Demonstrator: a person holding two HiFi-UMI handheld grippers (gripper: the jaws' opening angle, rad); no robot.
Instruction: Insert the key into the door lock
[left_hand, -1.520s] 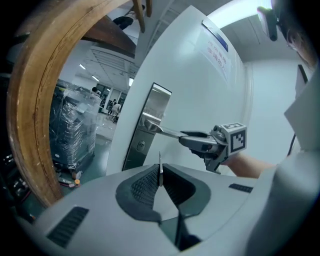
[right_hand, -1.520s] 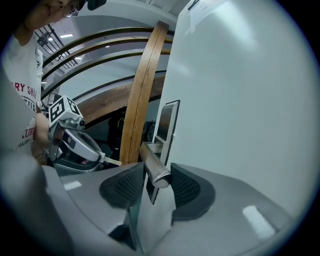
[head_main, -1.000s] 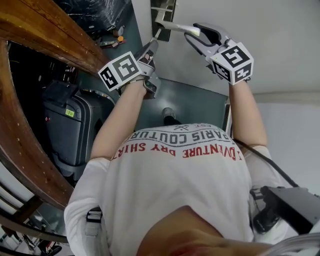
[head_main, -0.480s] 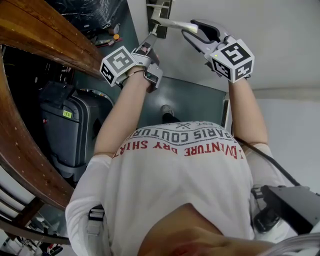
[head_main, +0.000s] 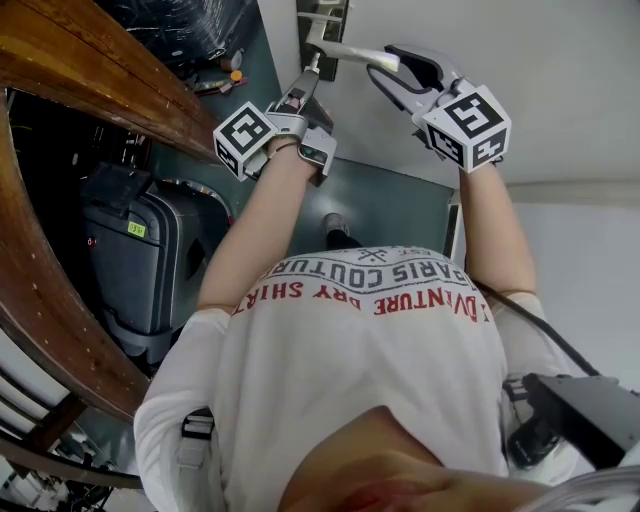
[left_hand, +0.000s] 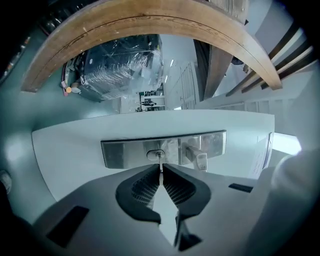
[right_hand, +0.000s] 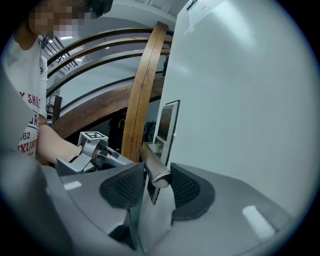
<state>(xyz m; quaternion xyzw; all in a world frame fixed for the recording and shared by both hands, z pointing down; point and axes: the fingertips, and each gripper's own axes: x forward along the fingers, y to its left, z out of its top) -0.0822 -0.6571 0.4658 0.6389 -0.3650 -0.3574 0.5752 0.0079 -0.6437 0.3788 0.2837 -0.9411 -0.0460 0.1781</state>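
Left hand-held gripper (left_hand: 161, 176) pinches a thin silver metal key (left_hand: 160, 162), tip seemingly in the brushed-steel lock plate (left_hand: 125, 153); right hand-held gripper (right_hand: 152, 184) clamps the steel door handle (right_hand: 156, 170).

Key (left_hand: 160, 163) sits btwn jaws of left gripper (left_hand: 160, 170), tip at keyhole (left_hand: 156, 155) in lock plate (left_hand: 125, 153) on door (left_hand: 70, 145) edge. Handle (left_hand: 198, 158) on same plate, just rt of keyhole in left gripper view. Its free end lies btwn jaws of right gripper (right_hand: 157, 171). Head view: left gripper left of & slightly below right gripper. Suitcase (head_main: 140, 260) on floor (head_main: 390, 205) far left, beside wood rail (head_main: 90, 70).
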